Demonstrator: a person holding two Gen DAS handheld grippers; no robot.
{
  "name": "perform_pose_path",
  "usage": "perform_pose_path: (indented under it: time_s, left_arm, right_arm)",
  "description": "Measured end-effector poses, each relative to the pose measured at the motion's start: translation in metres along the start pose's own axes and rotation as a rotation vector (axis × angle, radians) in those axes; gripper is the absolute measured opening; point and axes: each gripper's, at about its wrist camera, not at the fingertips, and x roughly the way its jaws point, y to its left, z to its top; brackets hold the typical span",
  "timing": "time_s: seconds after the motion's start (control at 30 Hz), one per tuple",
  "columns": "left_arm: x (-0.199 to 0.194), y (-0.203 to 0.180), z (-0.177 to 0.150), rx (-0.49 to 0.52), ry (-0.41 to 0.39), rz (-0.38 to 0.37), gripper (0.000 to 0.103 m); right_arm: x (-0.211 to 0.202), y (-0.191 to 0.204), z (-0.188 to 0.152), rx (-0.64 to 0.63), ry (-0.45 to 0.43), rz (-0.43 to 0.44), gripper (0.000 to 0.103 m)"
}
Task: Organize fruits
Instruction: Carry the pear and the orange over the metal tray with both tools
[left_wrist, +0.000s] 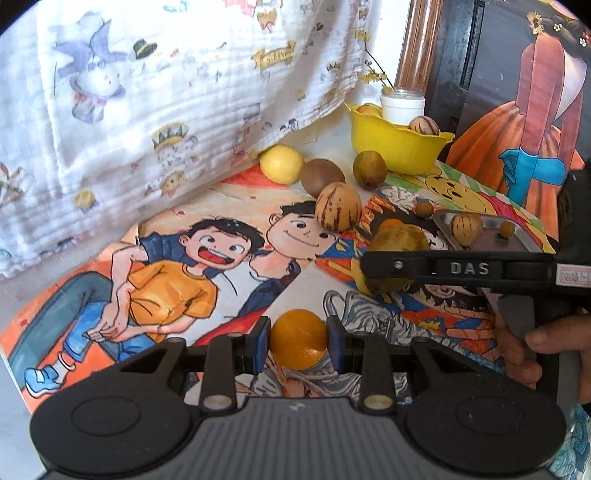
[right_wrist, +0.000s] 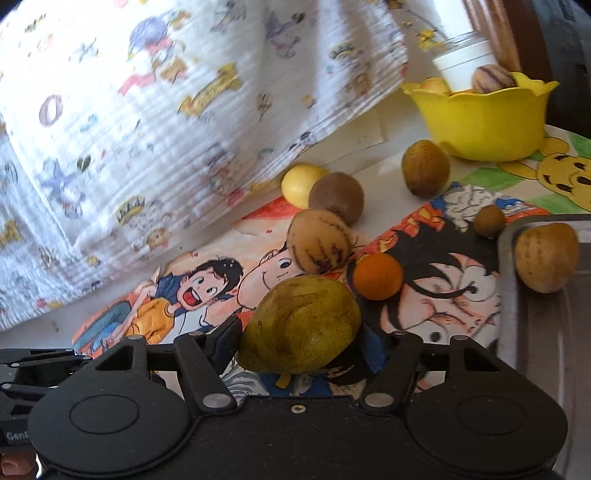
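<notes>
Fruit sorting about half done: both grippers hold a fruit, and many fruits lie loose on the table.

Left gripper (left_wrist: 298, 339) squeezes a small round orange fruit (left_wrist: 297, 339) between its blue pads, low over the cartoon drawings (left_wrist: 177, 280) that cover the table. Right gripper (right_wrist: 301, 334) pinches a greenish-brown pear-shaped fruit (right_wrist: 300, 324) just above the drawings, beside the grey metal tray (right_wrist: 524, 295). Already put away (as far as can be seen): two or three fruits in the wavy yellow plastic bowl (left_wrist: 399, 147), and a tan striped fruit (left_wrist: 467, 228) with a tiny olive-coloured ball (left_wrist: 507, 229) on the tray. Still loose, I think: a yellow lemon (left_wrist: 281, 163), a brown kiwi (left_wrist: 322, 177), a round green-brown fruit (left_wrist: 369, 168), a big tan striped fruit (left_wrist: 338, 206), a little brown ball (left_wrist: 424, 209) and a second small orange (right_wrist: 377, 276).
</notes>
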Motion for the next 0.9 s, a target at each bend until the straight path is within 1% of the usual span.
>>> perform_pose_path:
  time_s: [0.17,0.3,0.5,0.6,0.77,0.9]
  left_arm:
    - [-0.010,-0.011,0.015,0.019,-0.018,-0.001,0.035]
    - [-0.019,-0.029,0.033,0.043,-0.039,-0.025,0.035]
    - [-0.021,-0.070,0.060,0.079,-0.097,-0.081,0.035]
    - [-0.012,-0.093,0.068,0.091,-0.110,-0.127,0.035]
    - [0.014,-0.132,0.074,0.109,-0.098,-0.189,0.035]
    - [0.039,-0.159,0.074,0.139,-0.098,-0.222,0.035]
  right_arm:
    - [-0.031,-0.010,0.009,0.023,-0.055,0.015,0.069]
    - [-0.062,-0.025,0.016,0.041,-0.085,-0.001,0.069]
    - [-0.110,-0.060,0.020,0.052,-0.127,-0.082,0.069]
    - [-0.128,-0.084,0.018,0.060,-0.142,-0.135,0.069]
    - [-0.151,-0.125,0.011,0.041,-0.164,-0.231,0.069]
    - [-0.155,-0.153,0.004,0.051,-0.174,-0.270,0.069]
